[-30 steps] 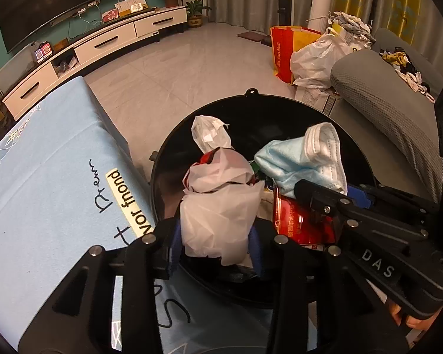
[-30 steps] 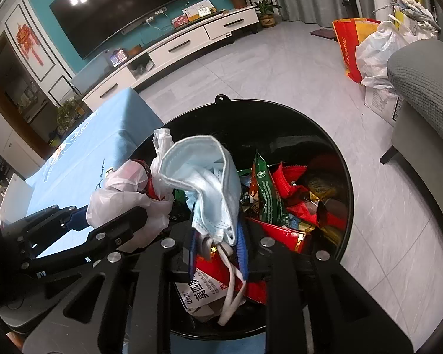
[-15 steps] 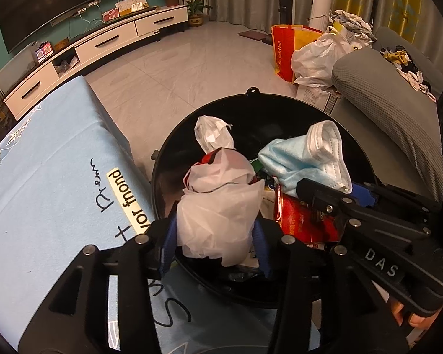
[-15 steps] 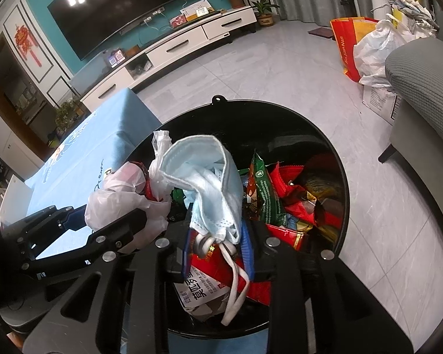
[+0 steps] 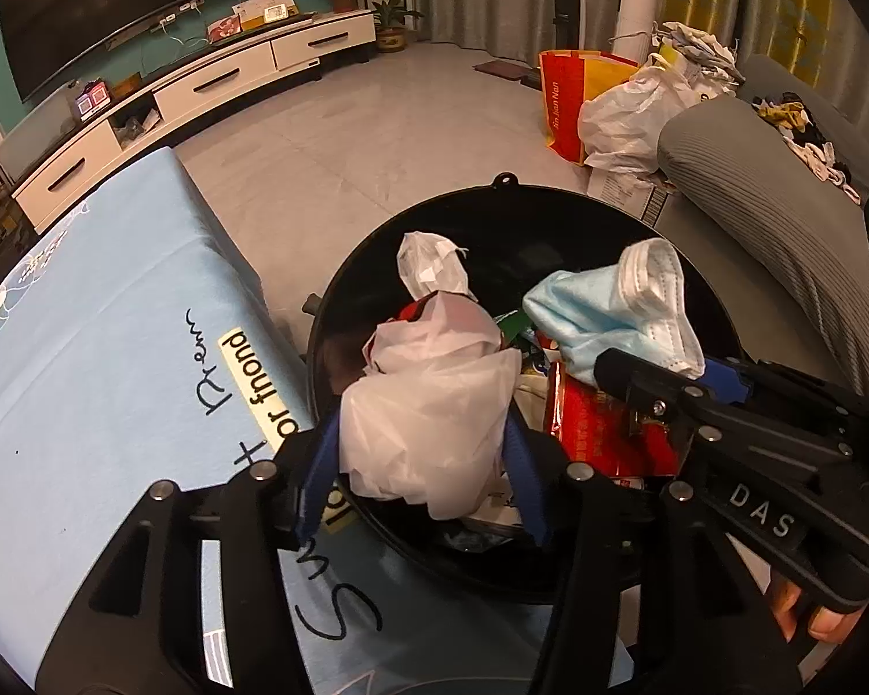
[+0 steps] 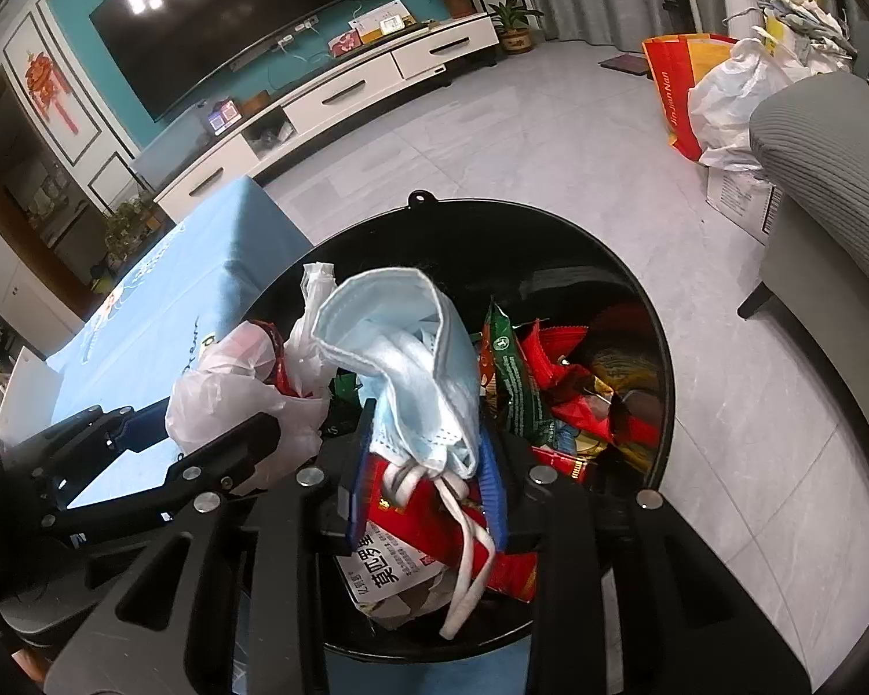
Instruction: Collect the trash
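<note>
A round black trash bin (image 5: 556, 214) (image 6: 550, 243) holds red and green snack wrappers (image 6: 556, 370) and a torn box (image 6: 394, 573). Over its near left rim, my left gripper (image 5: 423, 452) has a crumpled white plastic bag (image 5: 434, 399) between its blue pads. Its jaws are opening, and the bag still fills the gap and touches both pads. My right gripper (image 6: 426, 463) is also over the bin with a light blue face mask (image 6: 400, 347) between its pads. Those jaws are opening too, and the mask's white ear loops (image 6: 463, 567) dangle below.
A table with a light blue printed cloth (image 5: 116, 347) butts against the bin's left side. A grey sofa (image 5: 753, 202) stands to the right. A red and yellow bag (image 5: 568, 104) and a white sack (image 5: 625, 110) sit on the tiled floor beyond. A TV cabinet (image 6: 376, 87) lines the far wall.
Both grippers' jaws have spread wider. The bag has puffed out between the left pads, and the mask's bundle has loosened between the right pads. Neither hand has moved.
</note>
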### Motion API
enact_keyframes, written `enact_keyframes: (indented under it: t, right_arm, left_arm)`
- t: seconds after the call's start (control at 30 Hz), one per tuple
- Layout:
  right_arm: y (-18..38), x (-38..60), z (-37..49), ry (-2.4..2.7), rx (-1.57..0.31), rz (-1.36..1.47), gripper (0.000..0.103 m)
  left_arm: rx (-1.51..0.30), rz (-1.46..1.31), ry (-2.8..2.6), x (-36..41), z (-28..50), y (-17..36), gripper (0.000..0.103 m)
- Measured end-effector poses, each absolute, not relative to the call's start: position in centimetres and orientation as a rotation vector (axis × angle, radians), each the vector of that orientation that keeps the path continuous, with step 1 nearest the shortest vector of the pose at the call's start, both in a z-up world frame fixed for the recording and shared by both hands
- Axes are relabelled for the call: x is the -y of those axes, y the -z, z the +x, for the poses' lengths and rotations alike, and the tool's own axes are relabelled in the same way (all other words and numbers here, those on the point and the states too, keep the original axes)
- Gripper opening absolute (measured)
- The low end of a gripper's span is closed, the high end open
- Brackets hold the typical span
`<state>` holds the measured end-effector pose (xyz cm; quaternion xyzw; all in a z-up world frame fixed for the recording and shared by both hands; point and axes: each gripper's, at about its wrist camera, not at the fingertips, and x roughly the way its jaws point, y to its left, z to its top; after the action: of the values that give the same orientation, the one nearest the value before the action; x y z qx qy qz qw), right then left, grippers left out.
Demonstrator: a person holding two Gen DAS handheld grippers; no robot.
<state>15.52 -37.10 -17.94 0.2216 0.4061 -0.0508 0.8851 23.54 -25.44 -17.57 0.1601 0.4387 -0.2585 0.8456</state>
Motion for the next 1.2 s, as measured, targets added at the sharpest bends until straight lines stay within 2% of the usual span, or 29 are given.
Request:
enact_keyframes:
  t: [0.87,1.13,1.2]
  right_arm:
    - [17.6,37.6,14.9,0.132,-0.847,0.473,0.044]
    - [16.8,37.8,14.1,0.148,-0.83,0.481,0.049]
    - [16.1,37.9,13.6,0.149,-0.811,0.485,0.056]
  left_arm:
    - [-0.908,0.329,0.537,25.1,23.3,16.6,0.066]
    - [-0.891,0.319,0.532,24.7,22.8,15.5,0.077]
    - [-0.878,0.307,0.527,24.3,22.6,14.8,0.089]
